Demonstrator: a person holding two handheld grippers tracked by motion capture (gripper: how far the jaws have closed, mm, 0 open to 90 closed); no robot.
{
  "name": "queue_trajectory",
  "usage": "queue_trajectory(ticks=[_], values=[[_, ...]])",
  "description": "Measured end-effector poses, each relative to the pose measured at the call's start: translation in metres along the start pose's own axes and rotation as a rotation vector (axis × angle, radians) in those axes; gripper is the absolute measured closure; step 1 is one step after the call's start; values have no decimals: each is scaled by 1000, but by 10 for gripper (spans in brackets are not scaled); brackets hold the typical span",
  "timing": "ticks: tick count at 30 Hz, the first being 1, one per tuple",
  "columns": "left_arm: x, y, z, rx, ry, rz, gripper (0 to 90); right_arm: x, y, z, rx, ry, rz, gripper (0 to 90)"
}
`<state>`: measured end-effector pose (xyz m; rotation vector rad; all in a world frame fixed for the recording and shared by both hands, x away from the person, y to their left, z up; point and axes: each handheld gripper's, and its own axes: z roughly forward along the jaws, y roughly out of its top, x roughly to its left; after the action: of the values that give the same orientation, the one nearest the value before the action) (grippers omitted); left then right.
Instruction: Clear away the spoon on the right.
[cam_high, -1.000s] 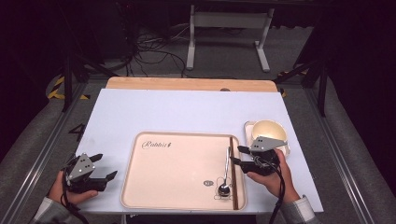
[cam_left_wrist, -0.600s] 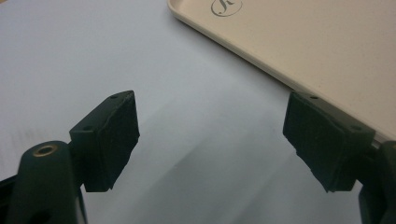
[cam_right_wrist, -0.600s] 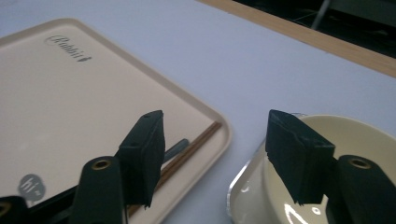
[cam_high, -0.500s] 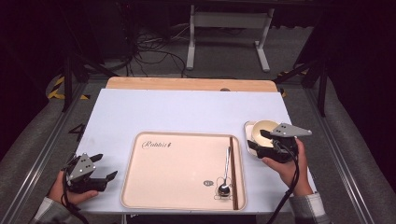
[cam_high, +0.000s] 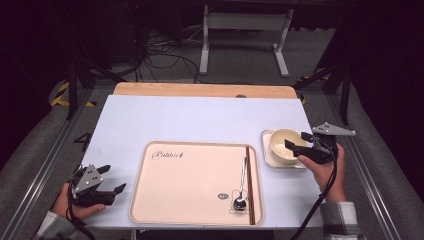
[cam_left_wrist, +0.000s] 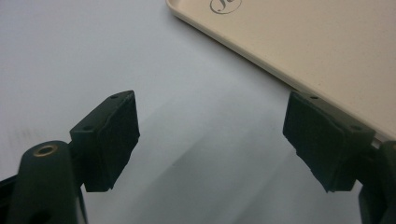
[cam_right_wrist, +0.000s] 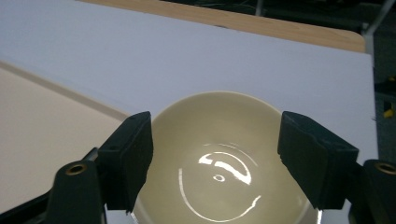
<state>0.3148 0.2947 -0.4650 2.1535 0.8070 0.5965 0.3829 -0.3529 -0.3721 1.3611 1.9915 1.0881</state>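
The right gripper (cam_high: 296, 146) is hovering over the cream bowl (cam_high: 283, 146), which is sitting on a small pale square plate (cam_high: 267, 159) on the white table (cam_high: 200, 120), just beside the right edge of the beige tray (cam_high: 190, 175). Its jaws have just been opening and are now standing wide apart; in the right gripper view the right gripper (cam_right_wrist: 215, 163) is looking down into the bowl (cam_right_wrist: 219, 158), with one pad (cam_right_wrist: 128, 156) over the near-left part of the rim and the other over the right part, neither pressing on it, so nothing is being pinched. Whether a pad is grazing the rim cannot be told. A spoon (cam_high: 242, 185) and a dark chopstick (cam_high: 250, 185) are lying on the right part of the tray, well clear of that gripper. The left gripper (cam_high: 112, 180) is resting low at the near left corner of the table, just beside the tray's left edge. In the left gripper view its jaws are spread wide over bare table (cam_left_wrist: 140, 56), holding nothing, with the right pad (cam_left_wrist: 322, 135) lying close against the tray rim (cam_left_wrist: 280, 60).
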Motion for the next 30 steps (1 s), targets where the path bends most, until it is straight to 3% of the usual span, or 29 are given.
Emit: queue_trajectory(ticks=[5,11,14,25,30], values=[[0,-2,-1,1,2,-9,193,-27,-5,8,21,-32,106,314],[0,-2,0,3,1,-11,193,-50,-18,22,84,-12,219,377],[1,-2,0,8,3,-8,193,-55,-23,26,107,-15,238,398],[2,-4,-2,6,3,-12,193,-64,-34,39,156,43,300,480],[2,-4,0,8,-5,-19,193,-66,-36,41,154,73,320,523]])
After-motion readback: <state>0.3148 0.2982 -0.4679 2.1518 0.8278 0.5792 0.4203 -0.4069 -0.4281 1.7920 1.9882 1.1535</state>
